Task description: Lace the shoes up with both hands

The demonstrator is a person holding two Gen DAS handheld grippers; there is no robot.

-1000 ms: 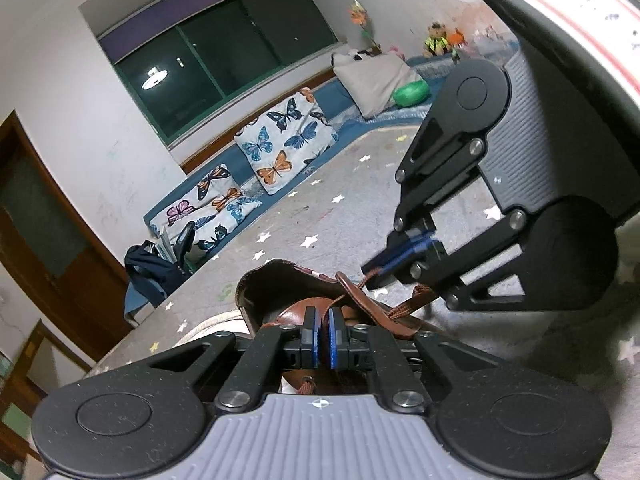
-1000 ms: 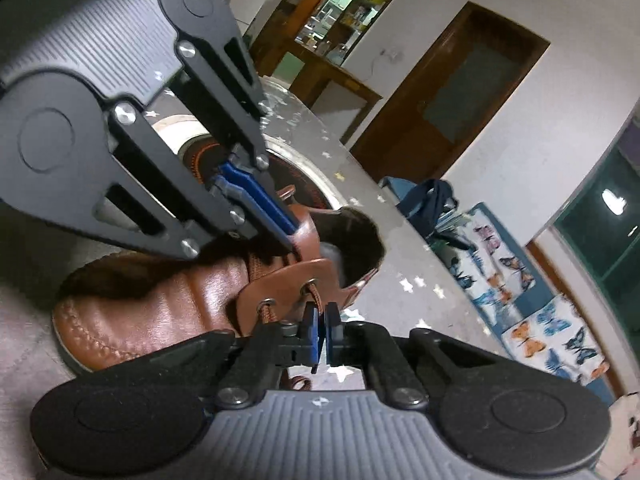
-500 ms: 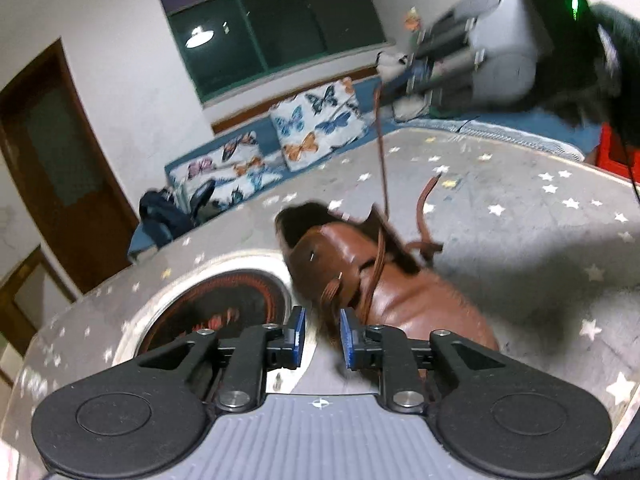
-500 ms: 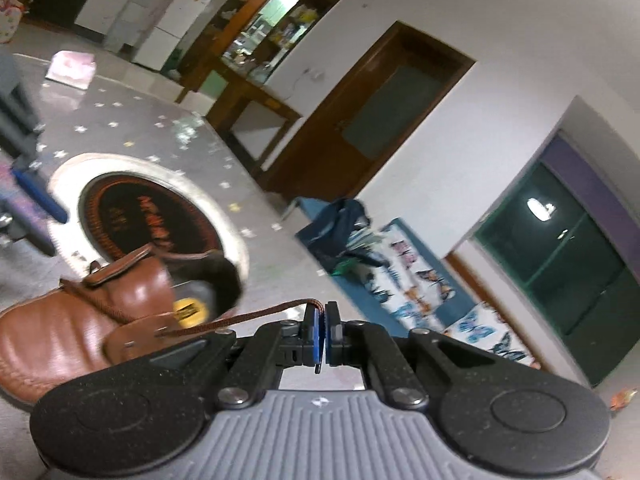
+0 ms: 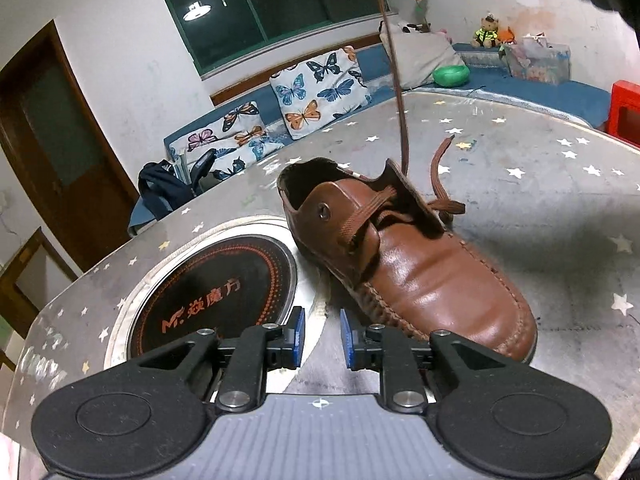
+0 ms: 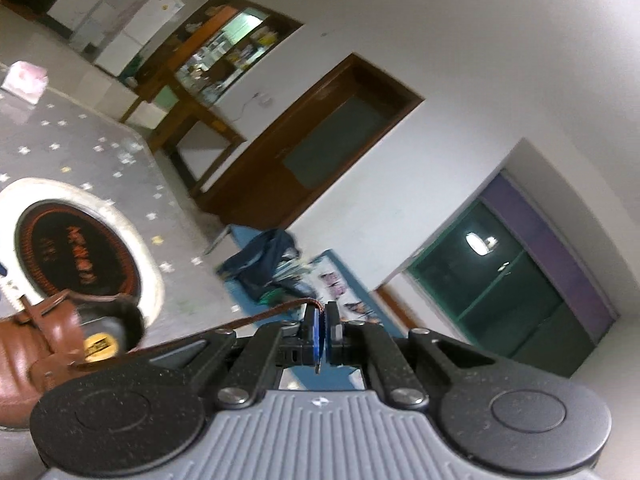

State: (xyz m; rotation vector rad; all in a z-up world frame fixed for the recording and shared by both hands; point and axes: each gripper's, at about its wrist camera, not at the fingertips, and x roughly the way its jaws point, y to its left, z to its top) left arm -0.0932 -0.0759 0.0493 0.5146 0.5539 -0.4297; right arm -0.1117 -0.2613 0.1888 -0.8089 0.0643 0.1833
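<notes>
**Brown shoe on the desk, one lace end drawn upward**

Left wrist view. A brown leather shoe (image 5: 404,256) rests on the grey, star-patterned desk (image 5: 540,208), its toe toward the camera and its opening facing away. The inside of the shoe is dark in this view; in the right wrist view a yellow label (image 6: 98,346) shows on the insole. Beside the shoe, set flush into the desk, lies a round black hob (image 5: 216,292) with orange lettering; the shoe's heel side sits just beside its pale rim. The lace (image 5: 394,80) crosses between the eyelet flaps; one end rises taut from the shoe's far flap to the top edge of the picture, while the other end (image 5: 440,184) lies loose on the desk just behind the shoe. The left hand-held gripper (image 5: 322,338) is released: its blue pads (image 5: 298,332) stand apart with nothing between them, just short of the shoe's toe, above the desk.

Right wrist view. The right hand-held gripper (image 6: 322,334) is clenched on the lace: the brown cord runs from the shoe (image 6: 36,356) at lower left up to the closed blue pads. The shoe sits low in this blurred view, with the hob behind it.

Background. A blue bench with butterfly cushions (image 5: 320,88) runs behind the desk; a green bowl (image 5: 451,75) on it cannot be seen into.
</notes>
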